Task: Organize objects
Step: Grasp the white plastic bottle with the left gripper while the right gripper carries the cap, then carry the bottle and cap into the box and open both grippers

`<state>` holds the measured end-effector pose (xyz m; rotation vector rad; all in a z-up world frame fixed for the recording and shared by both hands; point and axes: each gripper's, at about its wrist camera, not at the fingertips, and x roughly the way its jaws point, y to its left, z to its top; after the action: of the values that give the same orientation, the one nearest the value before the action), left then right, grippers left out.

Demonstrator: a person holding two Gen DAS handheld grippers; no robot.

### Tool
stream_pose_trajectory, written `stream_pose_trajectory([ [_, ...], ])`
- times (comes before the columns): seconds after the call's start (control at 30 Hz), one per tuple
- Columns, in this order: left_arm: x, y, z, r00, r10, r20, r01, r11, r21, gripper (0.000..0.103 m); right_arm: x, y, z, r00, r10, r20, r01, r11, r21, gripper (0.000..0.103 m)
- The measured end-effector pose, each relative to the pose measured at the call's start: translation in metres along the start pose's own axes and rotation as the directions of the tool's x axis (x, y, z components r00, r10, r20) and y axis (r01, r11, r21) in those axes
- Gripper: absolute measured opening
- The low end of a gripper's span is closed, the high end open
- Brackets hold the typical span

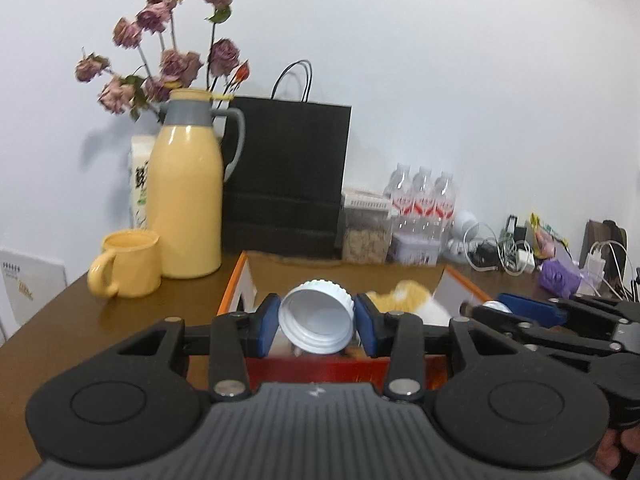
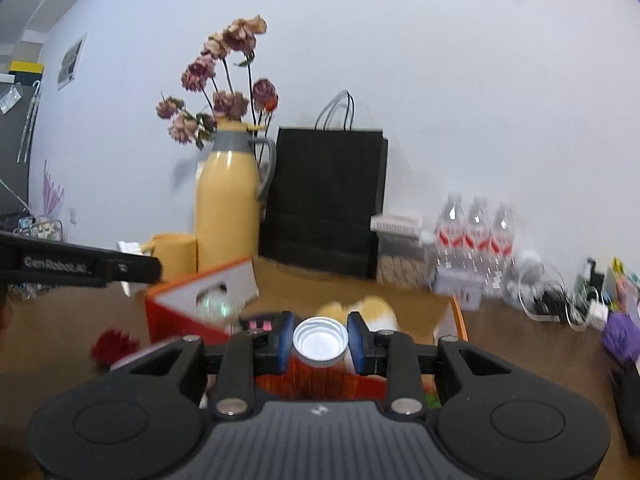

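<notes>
My left gripper [image 1: 317, 316] is shut on a large white screw cap [image 1: 316, 322], tilted with its hollow side toward the camera, between the blue pads. My right gripper [image 2: 320, 338] is shut on a smaller white cap [image 2: 320, 343], hollow side up. Both hang just above the near edge of an open orange and white cardboard box [image 1: 236, 280] [image 2: 200, 292]. An orange and white soft thing [image 1: 416, 296] lies in the box. In the left wrist view the right gripper [image 1: 494, 307] reaches in from the right. One black finger [image 2: 120, 268] of the left gripper crosses the right wrist view at left.
On the brown table [image 1: 120, 320] behind the box stand a yellow thermos jug [image 1: 188, 200], a yellow mug [image 1: 128, 264], a black paper bag [image 1: 284, 176], a cereal jar [image 1: 366, 240] and three water bottles [image 1: 424, 200]. Cables and chargers [image 1: 500, 252] lie far right. A red item [image 2: 112, 348] lies left of the box.
</notes>
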<state>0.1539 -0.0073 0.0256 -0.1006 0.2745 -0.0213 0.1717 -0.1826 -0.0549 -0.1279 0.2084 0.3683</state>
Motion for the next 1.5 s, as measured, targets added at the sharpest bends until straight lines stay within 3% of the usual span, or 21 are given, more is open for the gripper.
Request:
stream_pose_trajectory([
  [0.23,0.044,-0.005,0.023,1.000,0.019,0.006,-0.019,1.000,-0.014,0.041,0.048,0.001,0.025,1.000,0.010,0.022,-0.010,1.000,0.017,0.027],
  [0.53,0.105,0.000,0.032,0.997,0.074,-0.038,-0.075,0.997,-0.034,0.041,0.117,-0.011,0.024,0.998,-0.020,-0.054,0.024,0.997,0.080,0.027],
  [0.77,0.135,0.003,0.021,0.987,0.084,-0.138,-0.088,0.996,-0.026,0.041,0.136,-0.015,0.010,0.991,-0.020,-0.132,0.031,0.996,0.086,0.027],
  [0.97,0.133,0.000,0.017,0.989,0.065,-0.136,-0.068,0.998,-0.016,0.042,0.135,-0.015,0.005,0.988,-0.030,-0.154,0.042,0.996,0.081,0.028],
  [1.0,0.133,-0.001,0.016,0.989,0.062,-0.133,-0.065,0.998,-0.013,0.050,0.134,-0.016,0.005,0.987,-0.031,-0.155,0.044,0.995,0.086,0.028],
  [1.03,0.132,-0.001,0.016,0.989,0.066,-0.130,-0.068,0.998,-0.007,0.069,0.134,-0.017,0.004,0.987,-0.036,-0.157,0.050,0.995,0.089,0.028],
  [1.07,0.130,-0.002,0.016,0.990,0.074,-0.122,-0.075,0.997,-0.004,0.081,0.133,-0.018,0.004,0.987,-0.039,-0.159,0.054,0.994,0.091,0.029],
  [1.1,0.128,-0.003,0.016,0.991,0.080,-0.108,-0.081,0.997,0.000,0.100,0.133,-0.019,0.003,0.985,-0.039,-0.167,0.056,0.994,0.096,0.041],
  [1.13,0.126,-0.003,0.016,0.992,0.085,-0.092,-0.085,0.996,0.001,0.103,0.133,-0.020,0.003,0.984,-0.036,-0.176,0.054,0.993,0.102,0.067],
  [1.2,0.124,-0.002,0.017,0.992,0.090,-0.085,-0.091,0.996,-0.005,0.103,0.132,-0.021,0.001,0.985,-0.038,-0.171,0.057,0.992,0.109,0.099],
  [1.23,0.124,-0.002,0.017,0.992,0.091,-0.084,-0.092,0.996,-0.010,0.103,0.130,-0.020,0.002,0.985,-0.047,-0.165,0.065,0.992,0.106,0.103],
  [1.5,0.124,0.000,0.017,0.991,0.103,-0.088,-0.105,0.994,-0.021,0.103,0.125,-0.021,0.006,0.986,-0.053,-0.159,0.071,0.991,0.110,0.103],
])
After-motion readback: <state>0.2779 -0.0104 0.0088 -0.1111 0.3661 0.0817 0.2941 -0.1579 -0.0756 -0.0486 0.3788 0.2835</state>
